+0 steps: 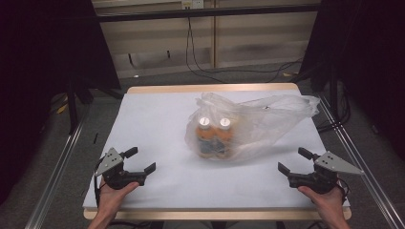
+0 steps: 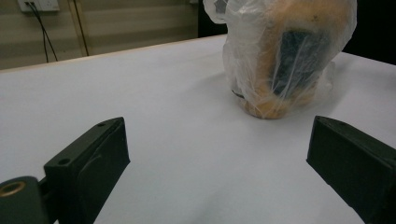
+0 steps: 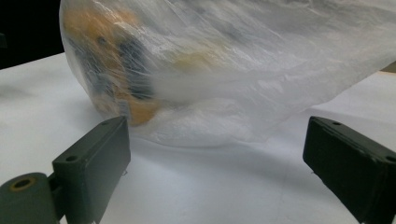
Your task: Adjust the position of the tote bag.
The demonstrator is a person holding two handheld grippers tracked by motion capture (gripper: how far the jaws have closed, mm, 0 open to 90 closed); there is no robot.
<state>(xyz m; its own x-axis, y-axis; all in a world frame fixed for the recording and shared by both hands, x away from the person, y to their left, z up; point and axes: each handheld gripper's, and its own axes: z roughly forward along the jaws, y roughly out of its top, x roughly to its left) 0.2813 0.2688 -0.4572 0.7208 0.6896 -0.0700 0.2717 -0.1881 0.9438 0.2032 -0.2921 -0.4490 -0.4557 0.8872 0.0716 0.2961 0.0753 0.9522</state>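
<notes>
White table (image 1: 157, 119) with wooden edge, dim room, cables on grey floor behind, left gripper (image 1: 142, 160) and right gripper (image 1: 294, 161) spread wide, gripping nothing, clear plastic bag (image 1: 248, 121) of two orange bottles (image 1: 215, 136) mid-table, well apart from both.

Bottles (image 1: 215, 136) seen only thru the bag (image 1: 267, 119), so labels can't be read; in left gripper view the bag top is cut by the upper edge, its plastic hiding most of the dark label. Right gripper view: bag cut off top & right, contents just orange/dark smears. High view: both forearms cut at bottom edge; room sides too dark to tell.
</notes>
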